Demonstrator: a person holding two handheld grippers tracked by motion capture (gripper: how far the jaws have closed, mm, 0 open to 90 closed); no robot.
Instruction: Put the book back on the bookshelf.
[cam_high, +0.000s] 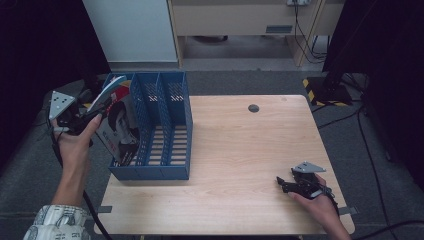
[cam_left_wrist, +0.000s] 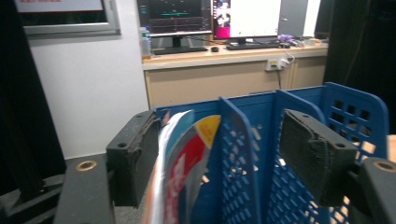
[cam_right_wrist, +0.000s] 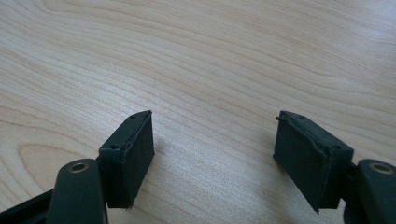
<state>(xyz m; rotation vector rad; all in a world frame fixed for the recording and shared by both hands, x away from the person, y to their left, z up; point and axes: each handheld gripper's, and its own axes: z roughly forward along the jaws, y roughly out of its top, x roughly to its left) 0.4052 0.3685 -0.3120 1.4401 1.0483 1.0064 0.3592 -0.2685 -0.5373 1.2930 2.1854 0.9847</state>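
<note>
While the left gripper (cam_high: 82, 117) hangs off the left edge of the worktop (cam_high: 240, 165), its fingers (cam_left_wrist: 133, 156) stand wide apart around the top edge of a magazine (cam_high: 117, 122). In the left gripper view the magazine's curled pages rise just beside the left finger, possibly brushing it, and a clear gap separates them from the right one, so the pads do not press on it. The magazine stands tilted in the leftmost compartment of a blue file rack (cam_high: 170, 135), its bottom down in the rack and its top leaning out to the left toward the hand (cam_high: 75, 145). The rack sits at the worktop's left side with three compartments open to the top; the middle and right ones show their slatted floor. In the left gripper view the blue perforated dividers (cam_left_wrist: 238, 158) stand upright behind the magazine, between the two fingers.

Well apart, at the near right corner of the worktop, the right gripper (cam_high: 285, 184) lies low over the bare wood in the other hand (cam_high: 320, 205). The right gripper view shows its fingers (cam_right_wrist: 128, 158) spread wide with only wood grain between them, holding nothing. A small dark round hole (cam_high: 253, 108) marks the worktop near its far edge.
</note>
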